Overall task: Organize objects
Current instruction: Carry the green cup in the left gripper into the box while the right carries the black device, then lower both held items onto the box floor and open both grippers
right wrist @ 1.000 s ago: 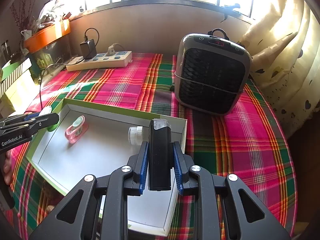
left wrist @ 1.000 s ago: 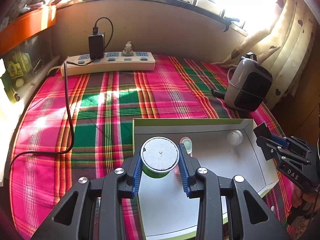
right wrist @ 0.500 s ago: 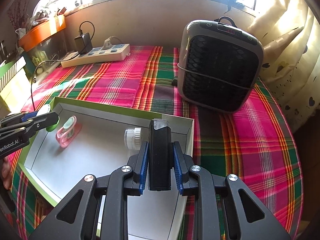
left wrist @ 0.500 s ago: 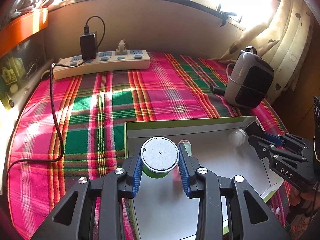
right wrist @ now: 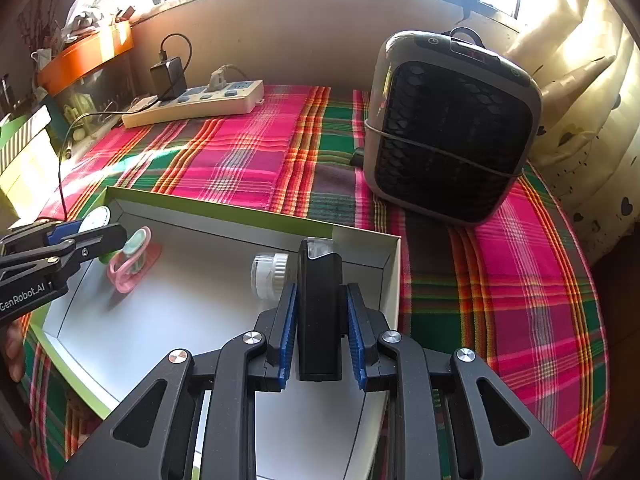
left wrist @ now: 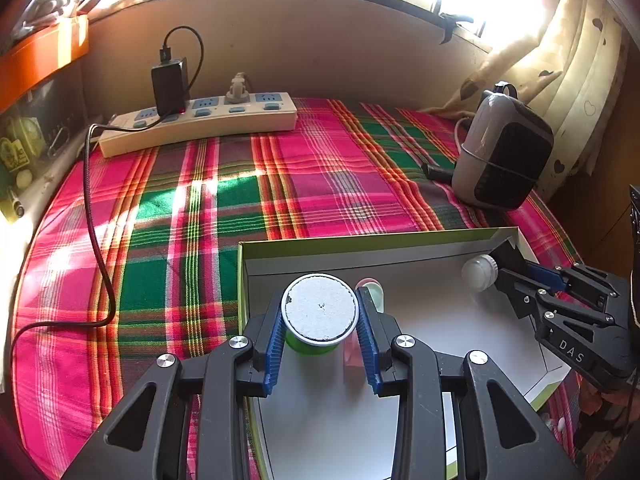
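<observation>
A shallow white tray with a green rim (left wrist: 360,242) (right wrist: 248,212) lies on the plaid cloth. My left gripper (left wrist: 320,330) is shut on a green cup with a white foil lid (left wrist: 320,312), over the tray's left part. My right gripper (right wrist: 320,332) is shut on a black oblong device with a clear tip (right wrist: 320,304), over the tray's right part. In the tray lie a pink and mint clip-like item (right wrist: 130,264) (left wrist: 370,286) and a small white capped jar (right wrist: 270,274) (left wrist: 478,272). The right gripper also shows in the left wrist view (left wrist: 520,276).
A grey and black fan heater (right wrist: 448,128) (left wrist: 502,156) stands at the back right. A white power strip (left wrist: 200,124) (right wrist: 192,104) with a black charger and cable lies at the back left. A curtain hangs right; an orange shelf is far left.
Both grippers have moved slightly forward over the tray, each still holding its object. The tray's contents have not moved.
</observation>
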Demonstrator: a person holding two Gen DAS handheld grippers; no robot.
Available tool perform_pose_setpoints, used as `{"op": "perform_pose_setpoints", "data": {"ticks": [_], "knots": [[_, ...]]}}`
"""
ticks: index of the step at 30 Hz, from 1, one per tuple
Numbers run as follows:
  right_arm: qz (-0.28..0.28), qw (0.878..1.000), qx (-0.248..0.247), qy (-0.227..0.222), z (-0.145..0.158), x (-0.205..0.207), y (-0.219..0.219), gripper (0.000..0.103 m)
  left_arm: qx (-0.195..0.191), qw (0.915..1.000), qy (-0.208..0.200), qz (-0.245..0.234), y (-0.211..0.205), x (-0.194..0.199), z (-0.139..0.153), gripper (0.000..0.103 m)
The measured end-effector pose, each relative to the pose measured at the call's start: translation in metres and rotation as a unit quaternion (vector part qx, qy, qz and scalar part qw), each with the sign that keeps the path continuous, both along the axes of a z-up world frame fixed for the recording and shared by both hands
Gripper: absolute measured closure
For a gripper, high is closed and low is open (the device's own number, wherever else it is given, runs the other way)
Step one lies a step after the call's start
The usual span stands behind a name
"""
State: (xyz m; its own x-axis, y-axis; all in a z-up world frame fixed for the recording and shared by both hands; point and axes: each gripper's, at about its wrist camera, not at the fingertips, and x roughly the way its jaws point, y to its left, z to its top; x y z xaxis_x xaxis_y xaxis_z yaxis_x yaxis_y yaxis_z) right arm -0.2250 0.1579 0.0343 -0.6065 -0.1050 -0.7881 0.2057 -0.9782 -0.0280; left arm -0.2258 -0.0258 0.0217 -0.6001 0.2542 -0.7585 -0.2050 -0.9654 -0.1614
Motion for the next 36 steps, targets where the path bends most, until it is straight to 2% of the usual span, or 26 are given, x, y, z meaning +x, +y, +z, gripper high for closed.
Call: {"op": "perform_pose_setpoints", "data": {"ticks": [10,14,36], "knots": [[0.001,1.000,0.005,-0.001,-0.004,-0.001,-0.002,0.079,-0.016,0.9997,0.010,-0.014,0.011,0.004,0.001,0.072],[0.002,1.000,0.006,0.000,-0.005,-0.001,-0.003,0.079,-0.013,0.9999,0.001,0.000,0.006,0.000,-0.002,0.072],[0.001,1.000,-0.003,0.001,-0.004,-0.001,-0.002,0.079,-0.011,0.9999,0.005,-0.005,0.008,-0.001,-0.003,0.071]]}}
